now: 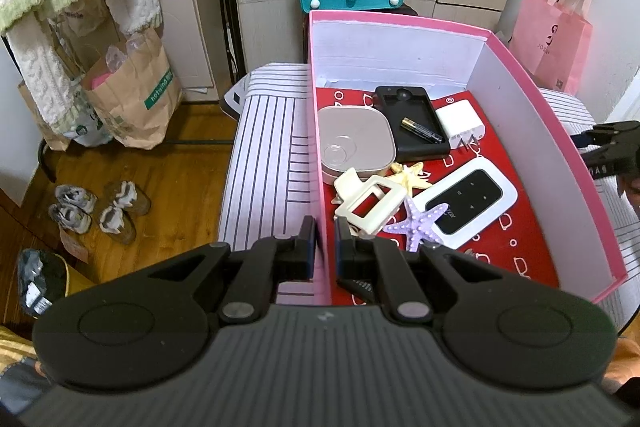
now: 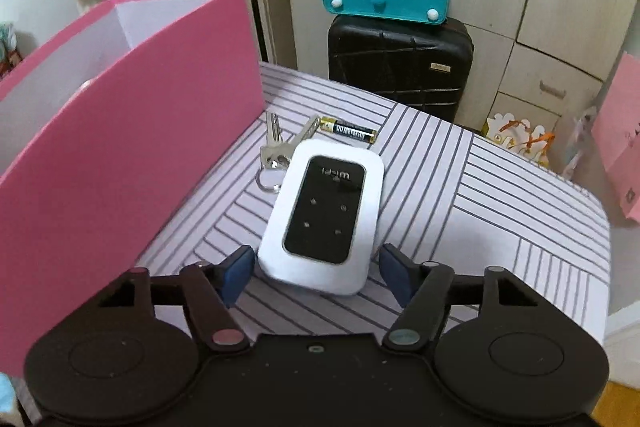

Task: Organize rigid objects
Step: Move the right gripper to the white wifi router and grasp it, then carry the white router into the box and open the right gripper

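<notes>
Keys [image 2: 276, 151] beside Wi-Fi router [image 2: 324, 215] show only from right claw [image 2: 316, 273].

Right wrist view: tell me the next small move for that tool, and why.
Probably close the right tool on the white Wi-Fi box. Its open fingers already flank the box's near end, not yet touching it. The box lies on the striped table beside the pink box, with keys and a battery beyond it.

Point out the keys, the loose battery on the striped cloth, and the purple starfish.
keys [image 2: 274, 151], right wrist view, on the key heads.
battery [image 2: 349, 131], right wrist view, mid-body on its black label.
purple starfish [image 1: 416, 225], left wrist view, at its centre.
</notes>
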The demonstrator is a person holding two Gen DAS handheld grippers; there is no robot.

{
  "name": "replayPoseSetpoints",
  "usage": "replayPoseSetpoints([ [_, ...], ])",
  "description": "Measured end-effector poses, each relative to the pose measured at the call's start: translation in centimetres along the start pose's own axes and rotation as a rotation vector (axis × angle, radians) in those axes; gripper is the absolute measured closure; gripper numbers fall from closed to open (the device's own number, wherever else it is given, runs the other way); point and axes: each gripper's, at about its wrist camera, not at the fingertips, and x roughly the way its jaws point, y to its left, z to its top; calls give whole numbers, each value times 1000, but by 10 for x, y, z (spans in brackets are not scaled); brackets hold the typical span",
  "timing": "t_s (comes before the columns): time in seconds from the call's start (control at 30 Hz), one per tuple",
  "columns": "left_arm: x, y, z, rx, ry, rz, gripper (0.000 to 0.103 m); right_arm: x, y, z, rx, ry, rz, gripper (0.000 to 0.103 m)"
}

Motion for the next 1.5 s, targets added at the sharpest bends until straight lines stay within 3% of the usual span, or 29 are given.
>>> replayPoseSetpoints([
  [0.13, 0, -4, 1, 16, -2, 14, 96, 9, -6, 9, 77, -43, -10, 27],
  [0.2, 0, -3, 2, 7, 5, 7, 96, 12, -3, 10, 56, -63, -52, 37],
  [0.33, -2, -4, 1, 16, 3, 17, 96, 9, 2, 8, 8, -67, -79, 38],
  [0.57, -4, -10, -3, 62, -4, 40, 96, -26, 1, 0, 26, -94, -8, 38],
  [0.77, -5, -12, -4, 77, -2, 51, 96, -76, 18, 4, 0, -173, 60, 38],
  [0.97, -8, -13, -7, 87, -7, 59, 96, -120, 54, 17, -93, -236, 245, 38],
  [1.17, -9, -12, -8, 86, -3, 56, 96, -122, 108, 28, -289, -172, 387, 38],
  [1.5, -10, -13, -9, 87, -2, 61, 96, -83, 160, 33, -556, -45, 369, 38],
])
